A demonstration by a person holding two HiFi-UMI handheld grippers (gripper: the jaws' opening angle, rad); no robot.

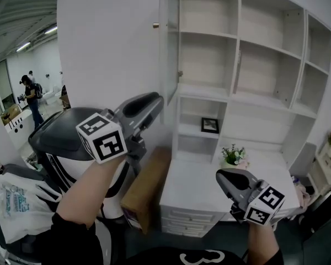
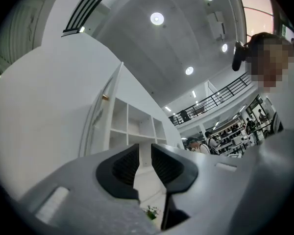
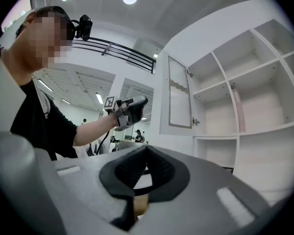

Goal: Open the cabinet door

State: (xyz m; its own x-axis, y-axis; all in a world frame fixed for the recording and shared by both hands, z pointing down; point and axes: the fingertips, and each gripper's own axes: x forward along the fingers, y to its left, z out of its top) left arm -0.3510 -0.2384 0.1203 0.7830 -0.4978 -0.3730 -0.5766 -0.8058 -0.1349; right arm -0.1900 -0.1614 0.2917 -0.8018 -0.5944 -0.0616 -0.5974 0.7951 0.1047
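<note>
The white cabinet (image 1: 248, 65) is a wall of bare shelves. A door leaf (image 1: 171, 37) at its left side stands swung out, nearly edge-on in the head view; in the right gripper view the door leaf (image 3: 179, 97) shows a framed inset panel. A small brass knob (image 1: 155, 25) sits on the broad white panel (image 1: 107, 43) left of it. My left gripper (image 1: 154, 101) hangs in the air below the knob, apart from the door; its jaws (image 2: 144, 151) stand a little apart with nothing between them. My right gripper (image 1: 223, 175) is lower, over the countertop, its tips (image 3: 147, 151) together and empty.
A cardboard box (image 1: 146, 189) leans against the white drawer unit (image 1: 187, 220). A small plant (image 1: 233, 155) and a framed picture (image 1: 210, 125) sit on the lower shelves. A black-and-white machine (image 1: 60, 142) and a plastic bag (image 1: 16, 203) are at left; a person (image 1: 32, 98) stands far back.
</note>
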